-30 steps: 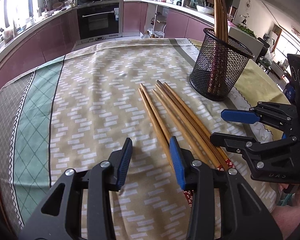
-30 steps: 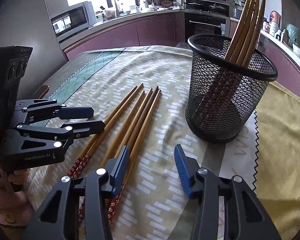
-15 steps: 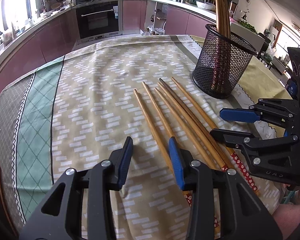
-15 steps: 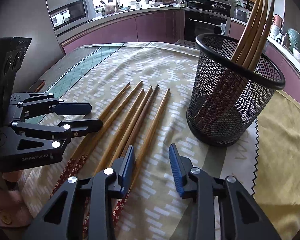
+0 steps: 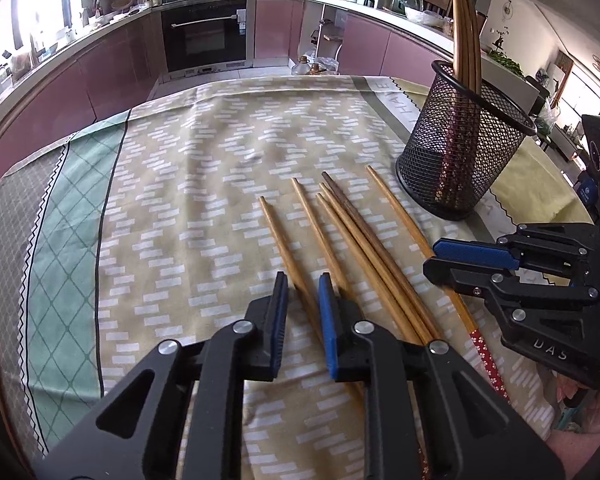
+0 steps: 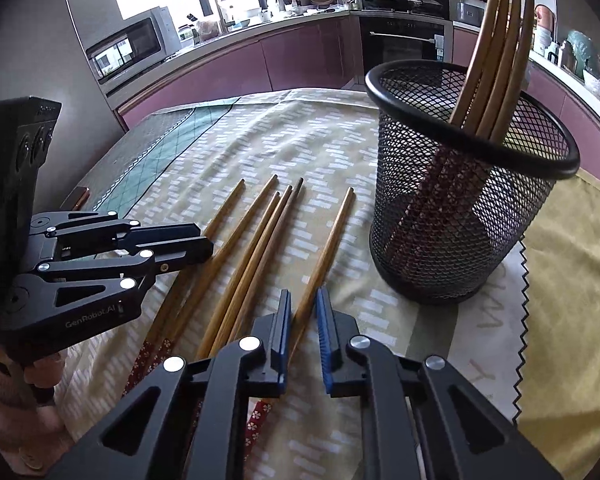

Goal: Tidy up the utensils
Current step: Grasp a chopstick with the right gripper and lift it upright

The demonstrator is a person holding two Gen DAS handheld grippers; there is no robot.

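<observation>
Several wooden chopsticks (image 5: 360, 240) (image 6: 260, 240) lie fanned on the patterned tablecloth, red flowered ends toward me. A black mesh holder (image 5: 460, 152) (image 6: 460, 220) stands at the right with more chopsticks (image 6: 496, 40) upright in it. My left gripper (image 5: 302, 280) (image 6: 204, 240) is closing around the leftmost chopstick (image 5: 276, 228); slivers of cloth still show beside it. My right gripper (image 6: 303, 294) (image 5: 432, 256) is closing too, its narrow gap almost filled by the rightmost chopstick (image 6: 332, 236).
The tablecloth (image 5: 180, 200) covers a round table, with a yellow cloth (image 6: 572, 280) under its right side. Kitchen counters, an oven (image 5: 204, 36) and a microwave (image 6: 136, 48) stand beyond the far edge. A person's hand (image 6: 4, 380) grips the left tool.
Both pairs of jaws have narrowed from wide apart to a slim gap, each around one chopstick. The bunched chopsticks have spread, the outermost two now lying apart from the middle ones.
</observation>
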